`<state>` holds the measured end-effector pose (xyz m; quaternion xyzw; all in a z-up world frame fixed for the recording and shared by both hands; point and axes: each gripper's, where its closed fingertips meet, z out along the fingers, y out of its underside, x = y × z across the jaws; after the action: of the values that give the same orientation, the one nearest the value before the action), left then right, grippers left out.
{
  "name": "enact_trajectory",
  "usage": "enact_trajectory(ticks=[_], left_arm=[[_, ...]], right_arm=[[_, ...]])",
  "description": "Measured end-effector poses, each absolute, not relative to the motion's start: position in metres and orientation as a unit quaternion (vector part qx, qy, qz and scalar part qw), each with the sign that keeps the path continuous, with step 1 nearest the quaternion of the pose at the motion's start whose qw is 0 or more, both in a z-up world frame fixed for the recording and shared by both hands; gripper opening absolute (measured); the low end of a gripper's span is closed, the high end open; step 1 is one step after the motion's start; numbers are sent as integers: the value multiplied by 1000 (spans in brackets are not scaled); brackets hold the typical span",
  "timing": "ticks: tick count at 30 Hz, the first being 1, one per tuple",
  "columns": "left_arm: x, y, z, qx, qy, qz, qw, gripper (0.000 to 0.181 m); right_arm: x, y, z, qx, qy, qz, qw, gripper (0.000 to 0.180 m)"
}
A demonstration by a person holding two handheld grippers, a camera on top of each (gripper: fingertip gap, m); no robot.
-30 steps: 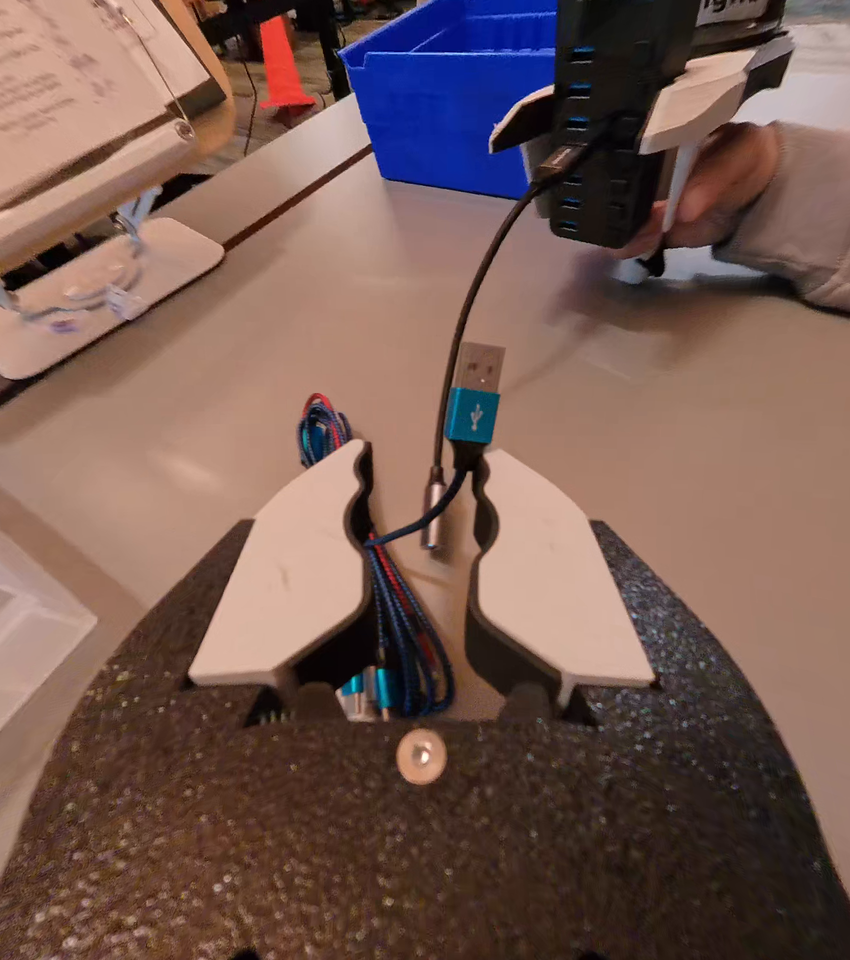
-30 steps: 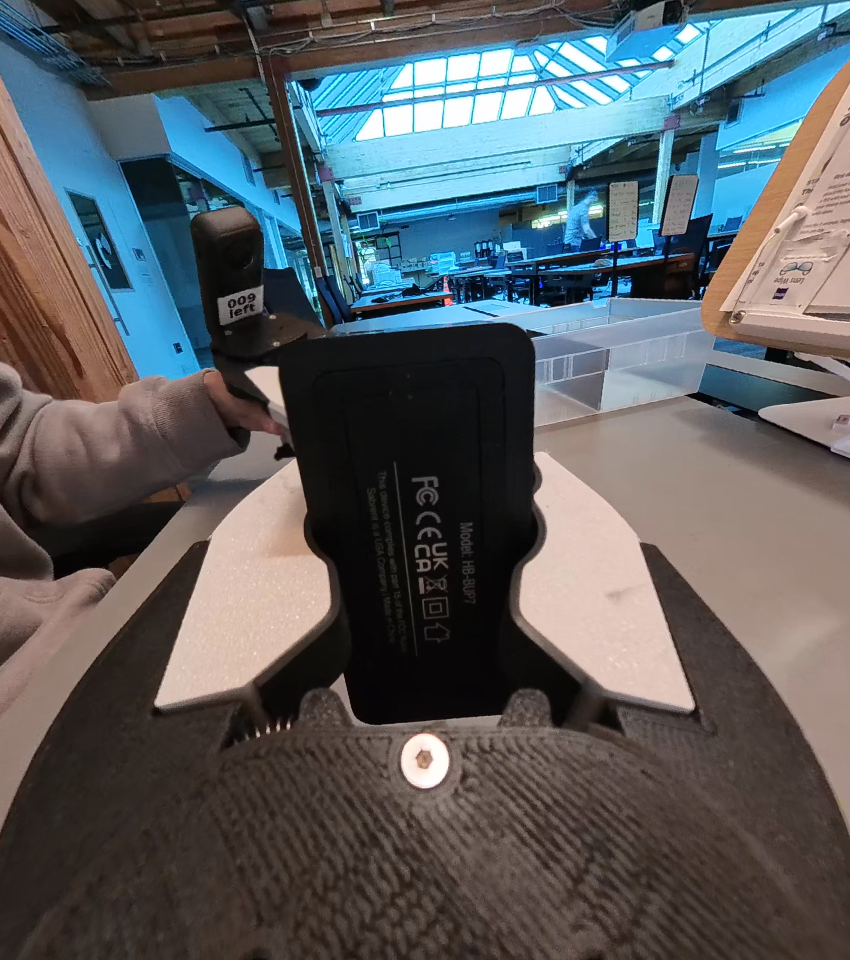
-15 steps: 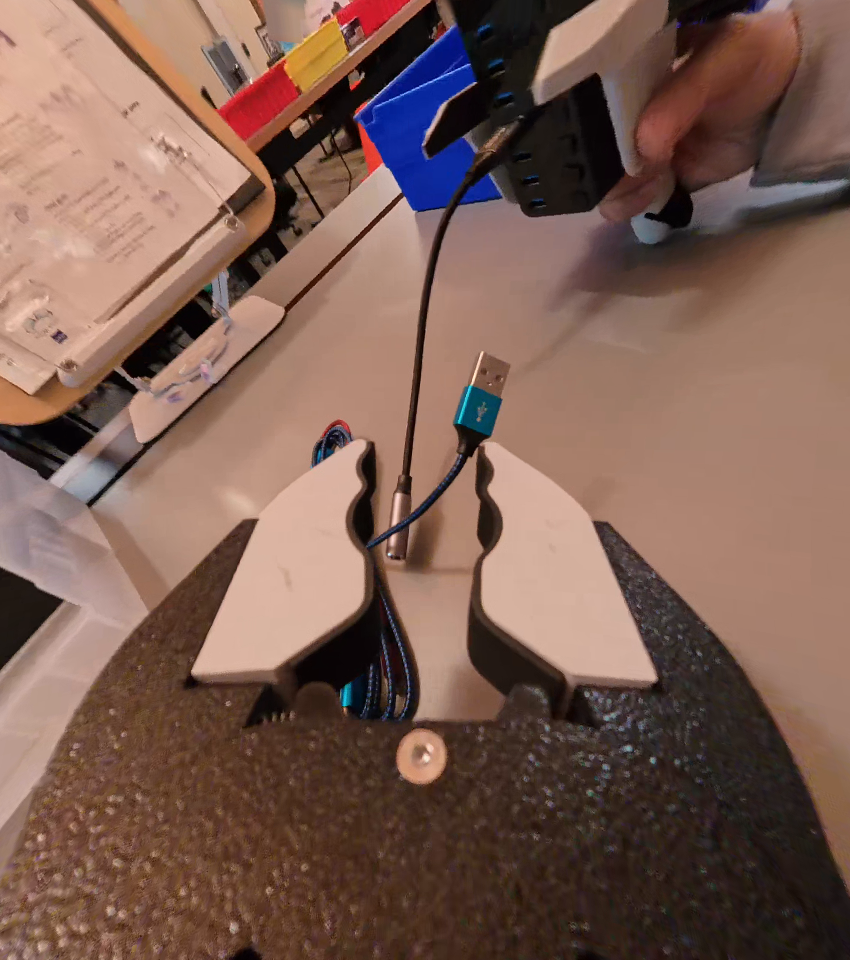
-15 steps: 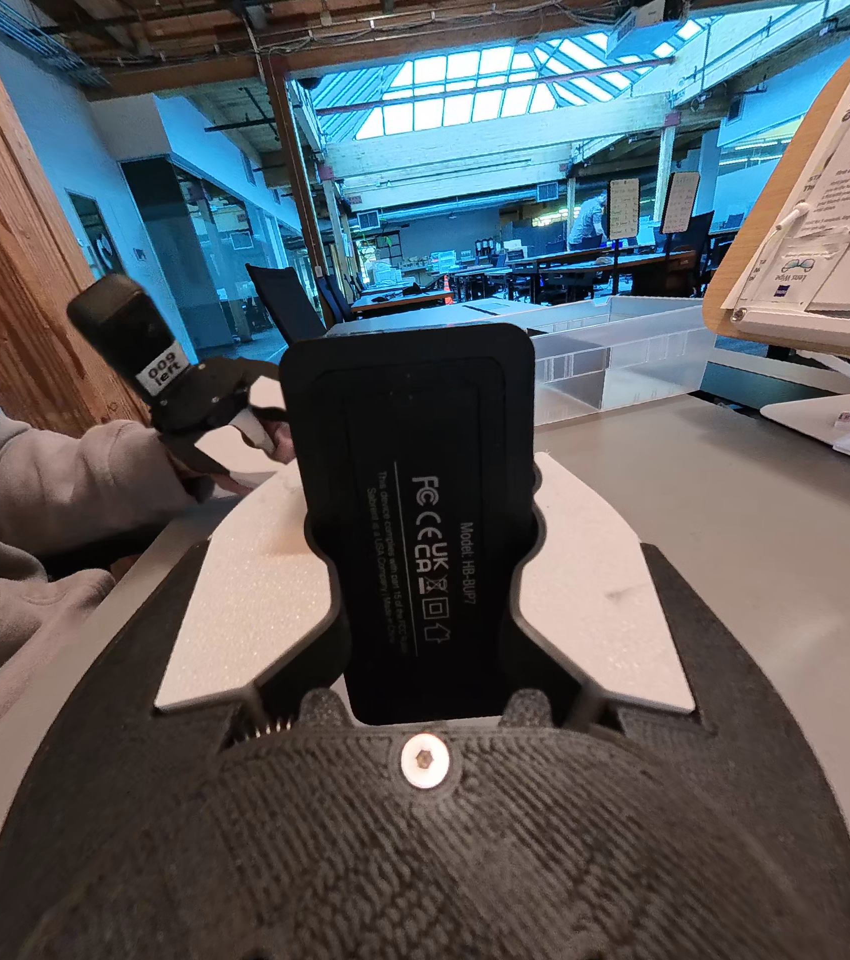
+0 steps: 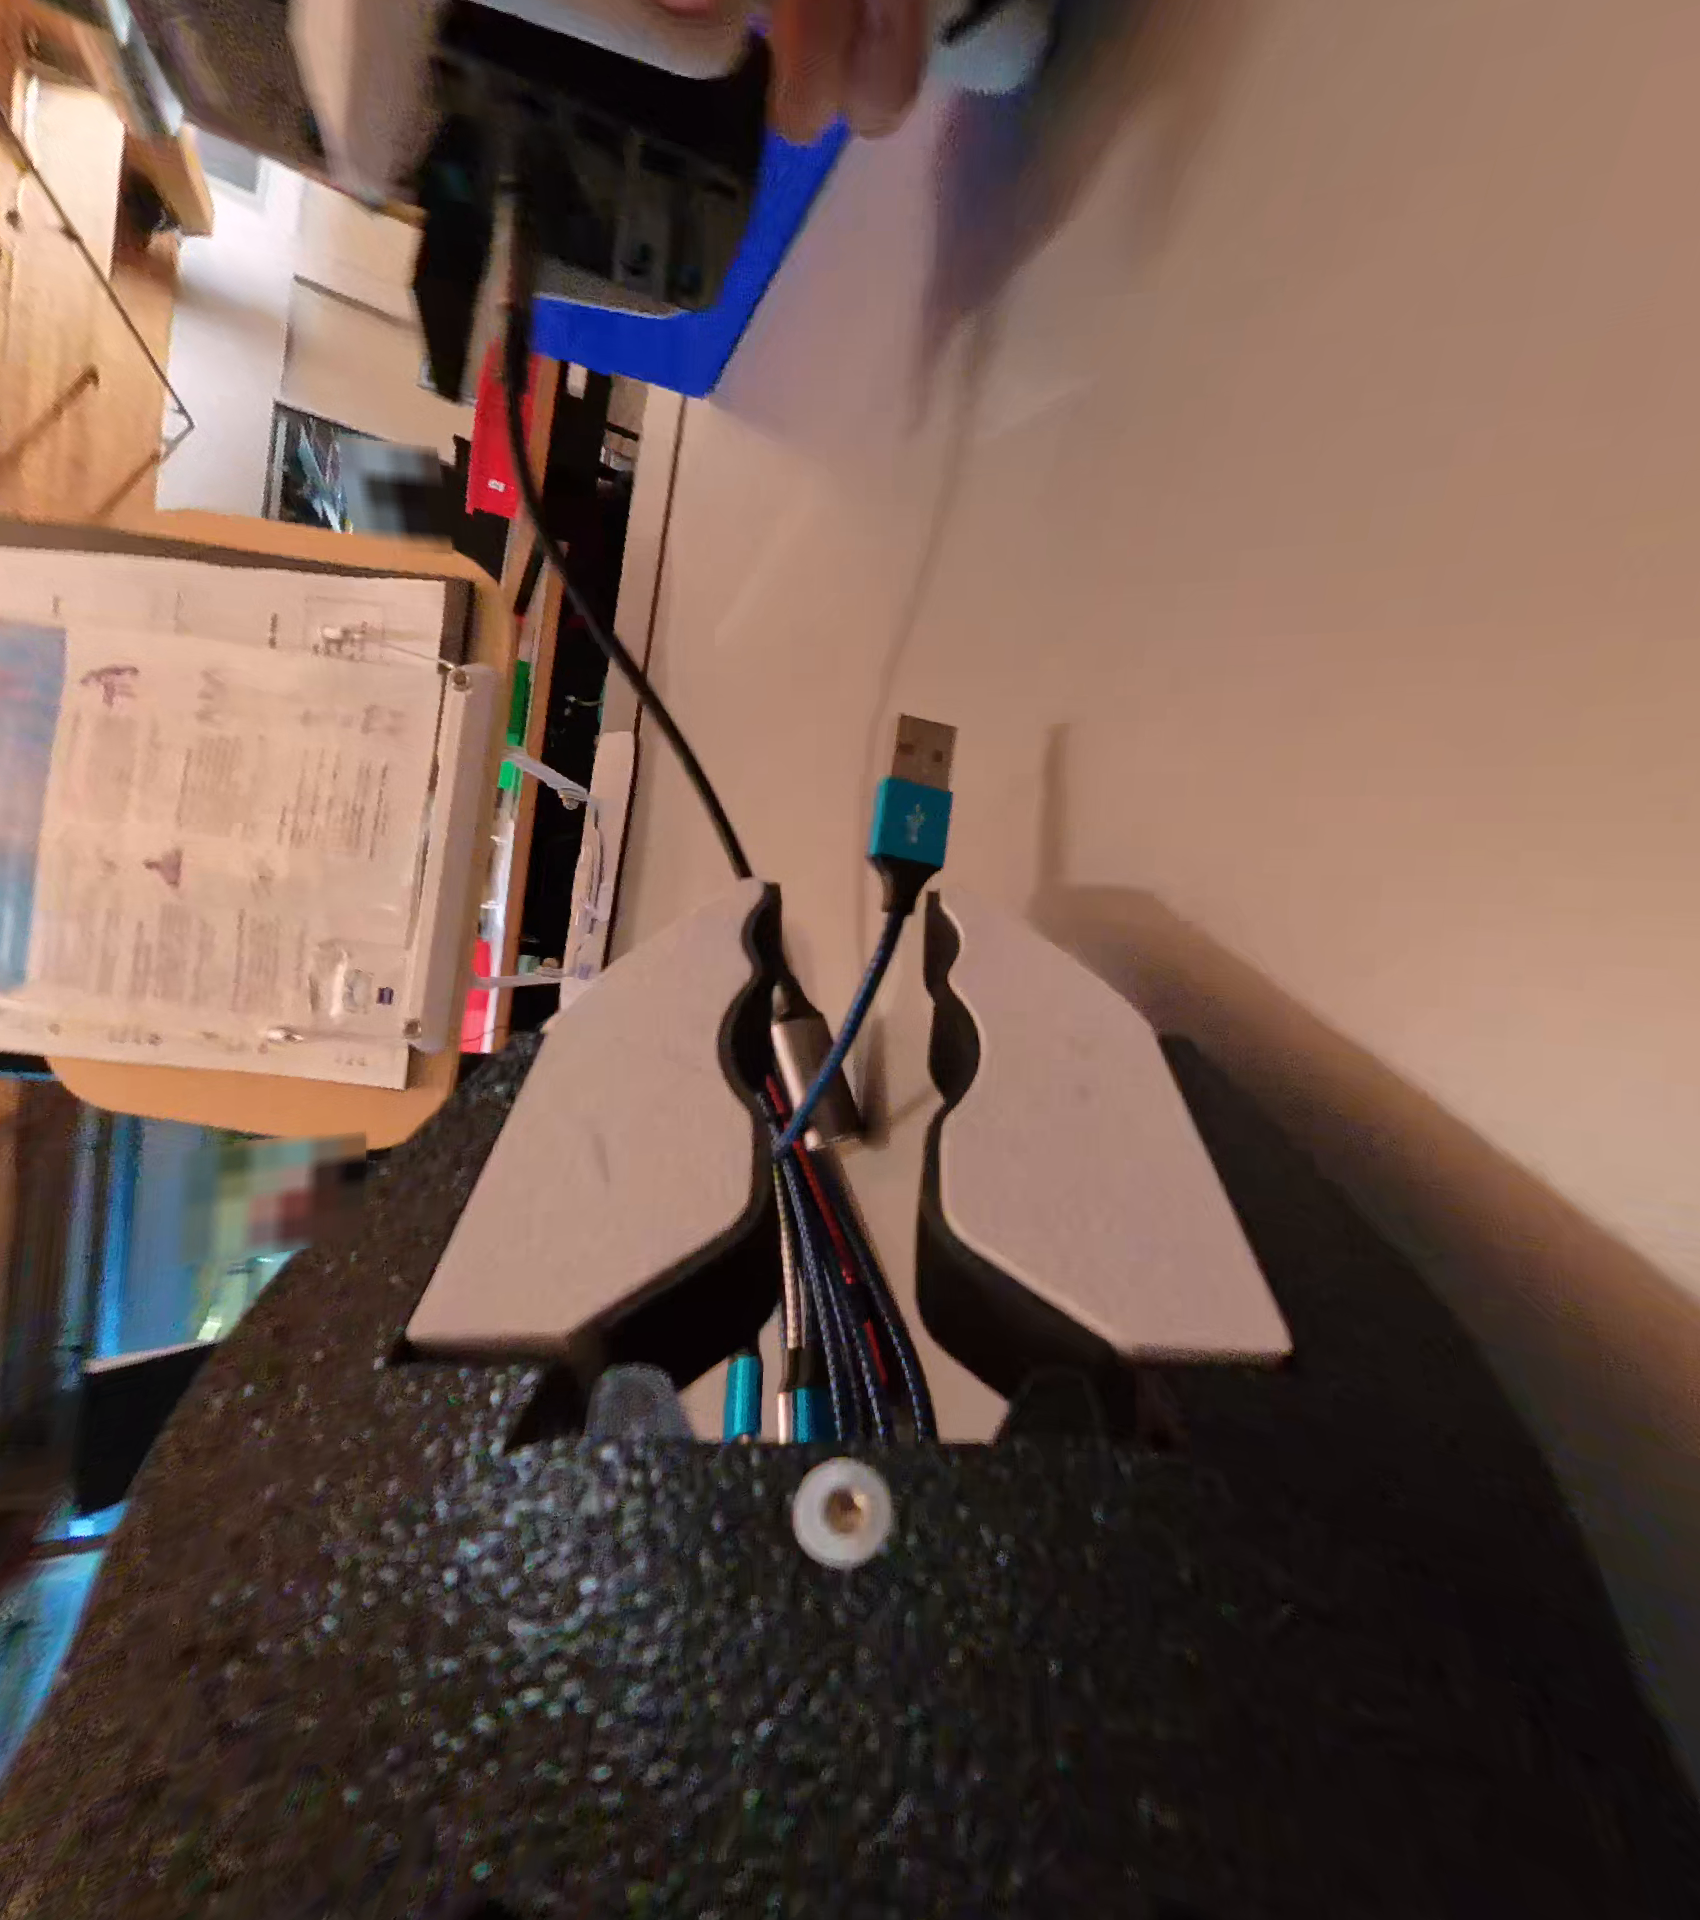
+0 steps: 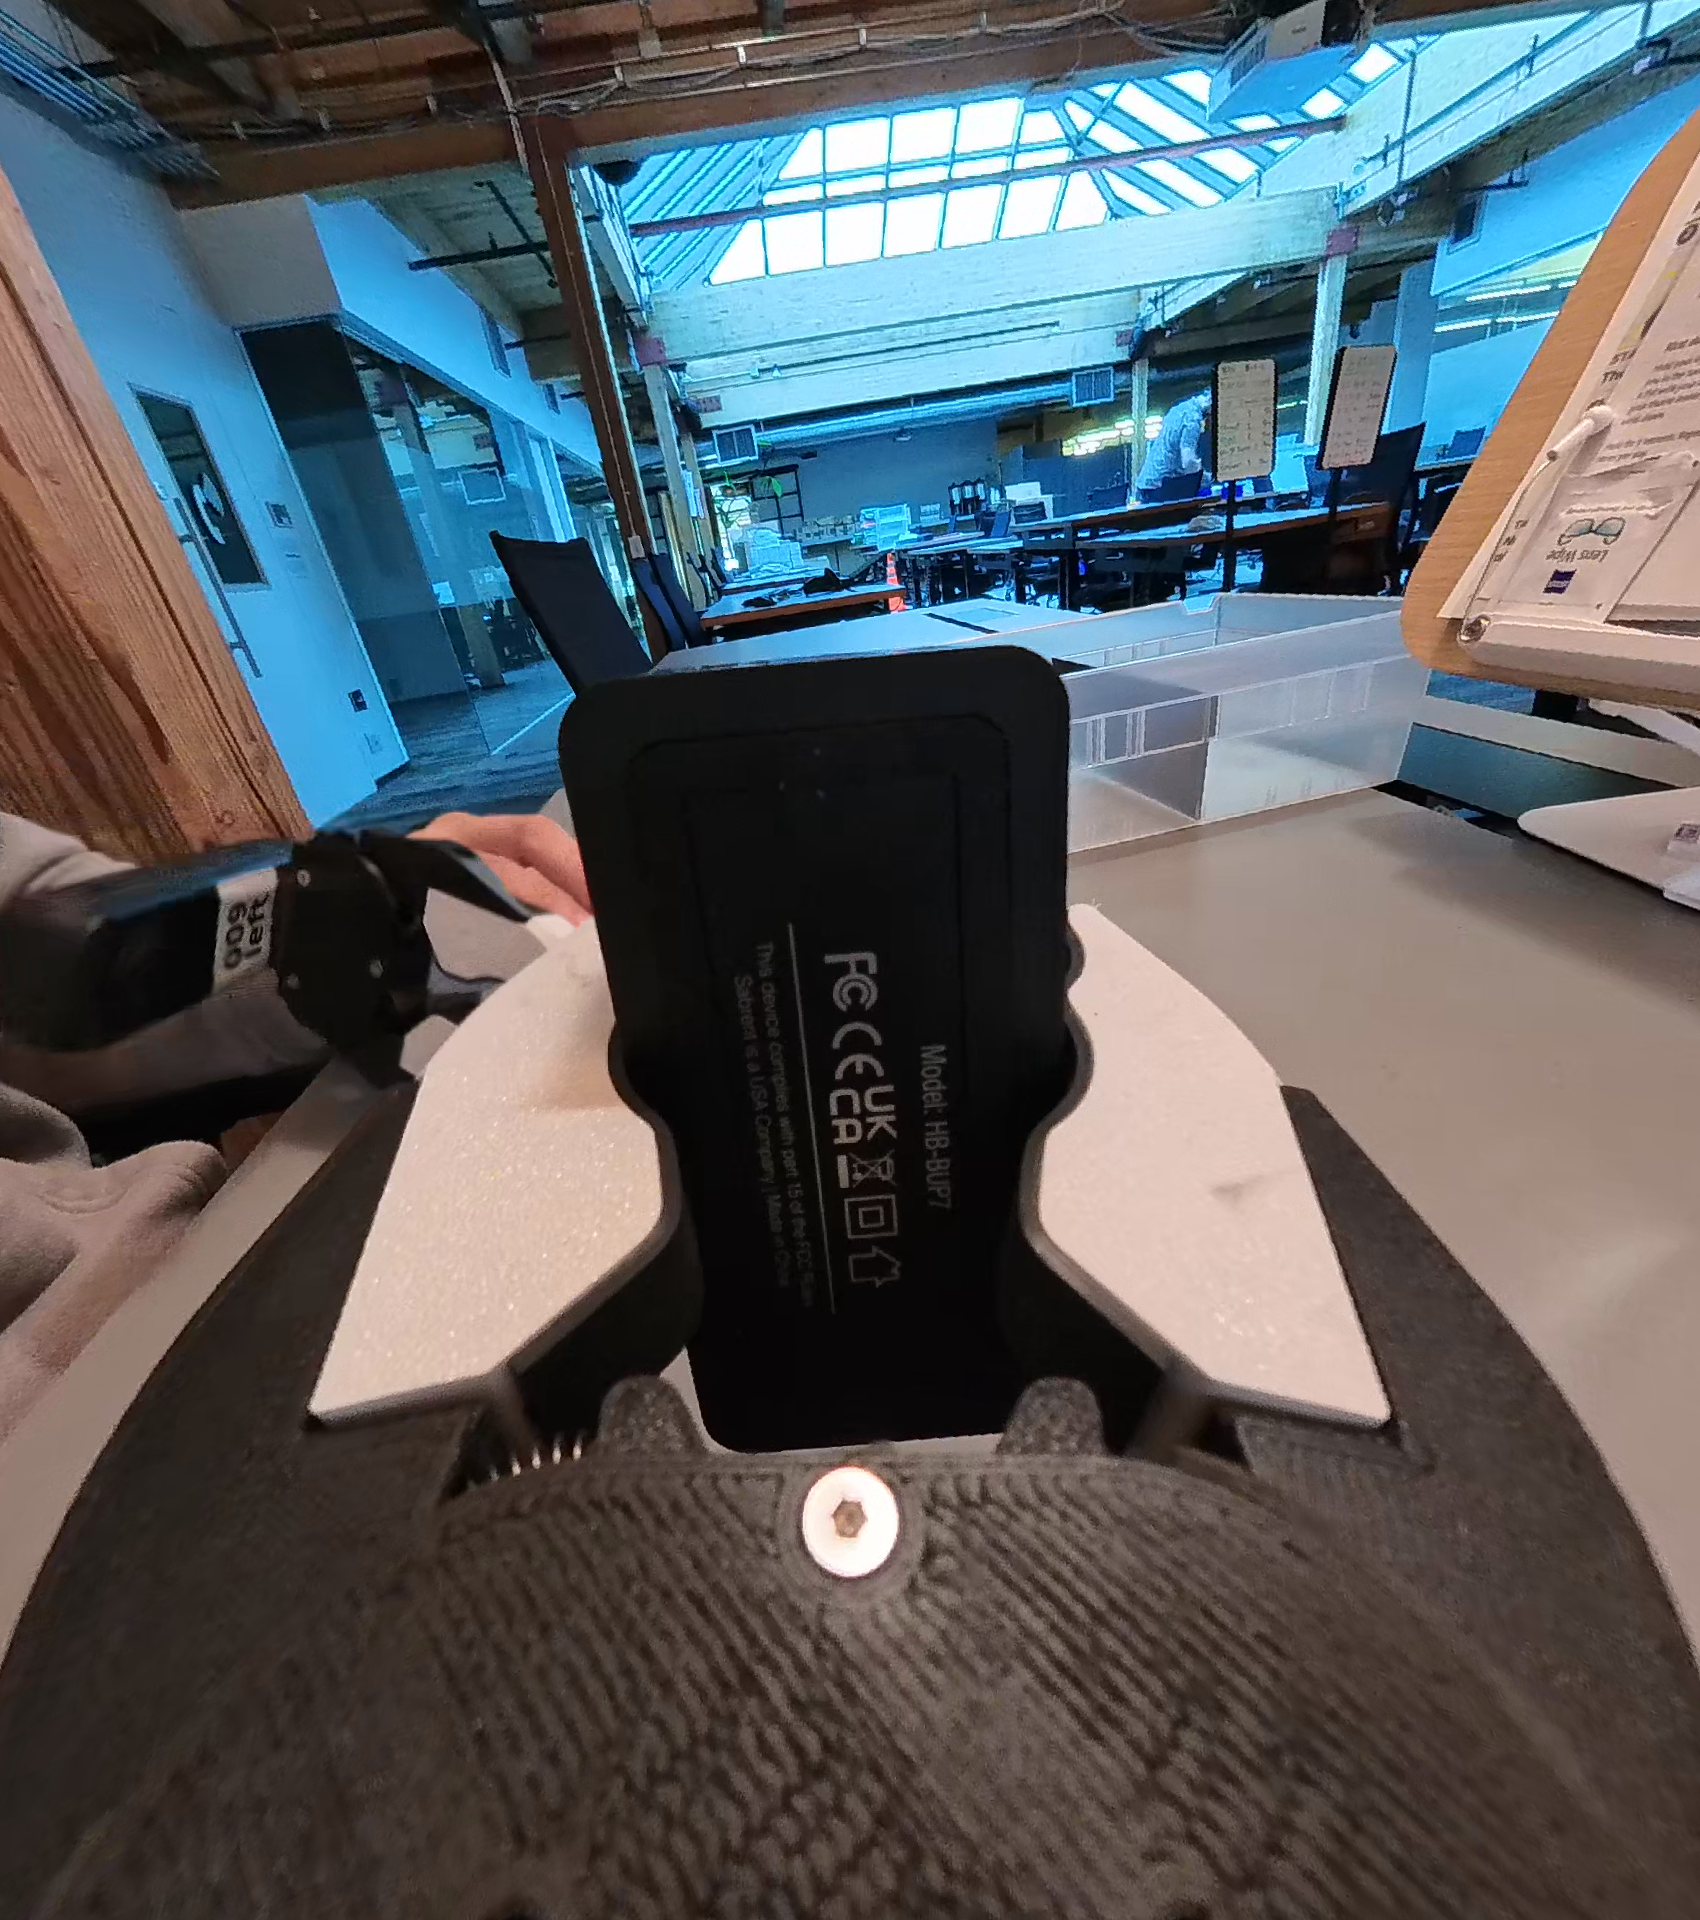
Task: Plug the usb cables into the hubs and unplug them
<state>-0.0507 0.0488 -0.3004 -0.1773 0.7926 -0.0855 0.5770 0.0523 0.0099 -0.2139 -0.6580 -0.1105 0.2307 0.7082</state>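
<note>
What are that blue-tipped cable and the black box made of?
The cable looks sheathed in woven fabric, blue with a fine braid pattern. Its plug has a teal, metallic-looking shell and bare metal tip. The hub seems matte black plastic, smooth with moulded edges.

Matt blk plastic hub [image 6: 825, 1039]; braided cable [image 5: 851, 1299] w/ metal plug [image 5: 925, 750]; smooth table [image 5: 1345, 520].

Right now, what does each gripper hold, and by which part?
Right gripper: black hub, clamped by its long sides. Left gripper: braided cables lie between its fingers; a firm pinch cannot be told.
</note>
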Motion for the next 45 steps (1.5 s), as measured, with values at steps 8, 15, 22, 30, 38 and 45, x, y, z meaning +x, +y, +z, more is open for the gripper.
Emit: enact_trajectory(ticks=[8, 15, 22, 30, 38, 45], left_arm=[[-45, 46, -298, -130, 788, -35, 601, 10], [-39, 54, -278, -224, 784, -101, 569, 6], [-42, 56, -226, -374, 837, -220, 333, 6], [-12, 0, -180, -360, 883, -267, 141, 6], [12, -77, -203, -325, 913, -236, 75, 6], [20, -94, -211, -315, 927, -193, 61, 6]], right_arm=[[54, 9, -213, -654, -106, 234, 711, 72], [48, 12, -217, -668, -121, 232, 697, 72], [48, -1, -203, -621, -106, 267, 729, 72], [19, -44, -178, -583, -137, 261, 757, 73], [6, -91, -181, -565, -133, 251, 775, 73], [10, -100, -184, -559, -132, 249, 780, 73]])
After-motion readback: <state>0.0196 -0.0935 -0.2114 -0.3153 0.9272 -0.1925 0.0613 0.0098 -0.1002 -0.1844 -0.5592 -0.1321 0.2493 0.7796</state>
